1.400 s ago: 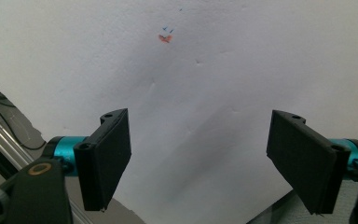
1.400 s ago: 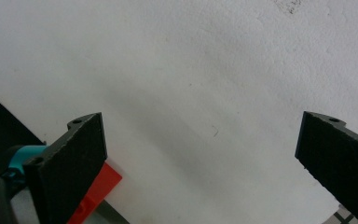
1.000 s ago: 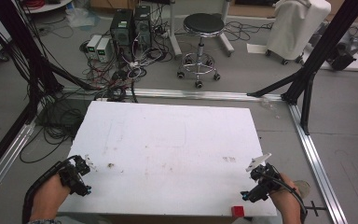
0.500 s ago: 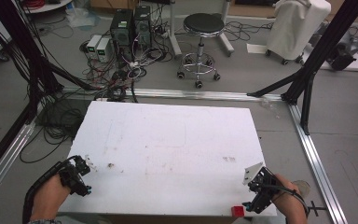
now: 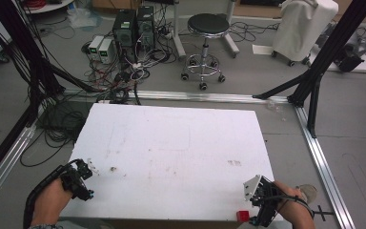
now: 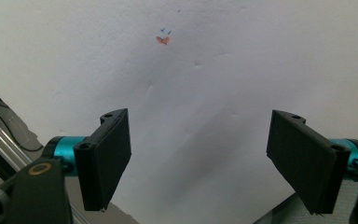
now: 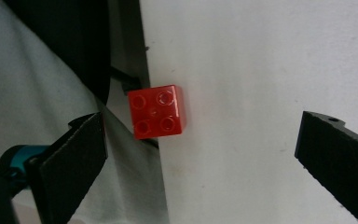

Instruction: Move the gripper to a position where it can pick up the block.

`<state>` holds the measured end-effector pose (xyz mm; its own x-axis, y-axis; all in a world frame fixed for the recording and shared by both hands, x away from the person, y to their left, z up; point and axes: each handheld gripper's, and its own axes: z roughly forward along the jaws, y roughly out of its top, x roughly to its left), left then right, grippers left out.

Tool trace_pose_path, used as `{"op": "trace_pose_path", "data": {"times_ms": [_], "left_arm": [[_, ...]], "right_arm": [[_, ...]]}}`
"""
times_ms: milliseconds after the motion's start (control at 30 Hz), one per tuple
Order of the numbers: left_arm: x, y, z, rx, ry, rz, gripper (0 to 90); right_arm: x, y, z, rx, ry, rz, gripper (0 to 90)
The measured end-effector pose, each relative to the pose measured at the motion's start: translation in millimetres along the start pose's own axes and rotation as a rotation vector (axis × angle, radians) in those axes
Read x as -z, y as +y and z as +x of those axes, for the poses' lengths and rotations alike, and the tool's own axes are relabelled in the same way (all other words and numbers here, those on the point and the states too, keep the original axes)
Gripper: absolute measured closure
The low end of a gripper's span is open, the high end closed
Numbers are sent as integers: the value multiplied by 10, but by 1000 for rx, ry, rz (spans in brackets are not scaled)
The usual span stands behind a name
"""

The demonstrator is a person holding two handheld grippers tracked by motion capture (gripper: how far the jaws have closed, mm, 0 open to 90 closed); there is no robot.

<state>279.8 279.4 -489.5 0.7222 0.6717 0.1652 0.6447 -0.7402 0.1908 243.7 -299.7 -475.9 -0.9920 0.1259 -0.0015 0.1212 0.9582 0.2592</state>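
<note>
1. The big white rectangular table (image 5: 171, 157) has a matte, slightly dimpled top that looks like foam board, with faint scuffs and a couple of small marks.
2. Down at about 5 o'clock on that board, right on the near edge, sits a small glossy red plastic building brick (image 5: 241, 215). In the right gripper view it's a square block (image 7: 158, 111) with four round studs on top, smooth and shiny, and its left side hangs a bit past the board's edge.
3. The right gripper (image 7: 200, 158) has its flat black jaws spread wide, and nothing is between them. The brick lies ahead of the gap, closer to the left jaw, not touching either one. In the high view that gripper (image 5: 262, 200) is just to the right of the brick, around 5 o'clock.
4. The left gripper (image 5: 78, 176) sits at roughly 8 o'clock by the board's left edge. In its own view the left gripper (image 6: 198, 158) also has its jaws wide apart and empty: chunky matte black slabs on teal metal stubs over bare board.
5. A tiny orange and blue smudge (image 6: 163, 37) shows on the board ahead of those jaws, toward 12 o'clock.
</note>
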Motion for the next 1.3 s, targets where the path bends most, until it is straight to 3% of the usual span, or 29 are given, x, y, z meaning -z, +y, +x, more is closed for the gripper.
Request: {"op": "trace_pose_path", "data": {"times_ms": [133,333,467,633,833,867,1000,1133,1300], "left_arm": [[1,1,-3,1,-3,-4,221],[2,-1,-4,1,-3,-6,220],[8,-5,6,5,-6,-6,220],[5,-10,5,10,-5,-10,220],[6,-8,6,11,-8,-12,220],[4,-7,5,10,-10,-10,221],[-1,-2,3,8,-14,-9,221],[-2,0,0,8,-16,-10,221],[0,-2,1,9,-17,-11,221]], "right_arm": [[-21,33,24,23,12,25,15],[-116,124,51,51,48,116,15],[-202,185,48,55,73,137,15],[-300,218,67,51,115,125,15],[-366,214,53,36,114,158,15],[-387,211,43,12,114,172,15],[-409,211,46,34,107,195,15],[-455,220,59,18,139,211,14],[-527,250,64,42,143,246,14]]}}
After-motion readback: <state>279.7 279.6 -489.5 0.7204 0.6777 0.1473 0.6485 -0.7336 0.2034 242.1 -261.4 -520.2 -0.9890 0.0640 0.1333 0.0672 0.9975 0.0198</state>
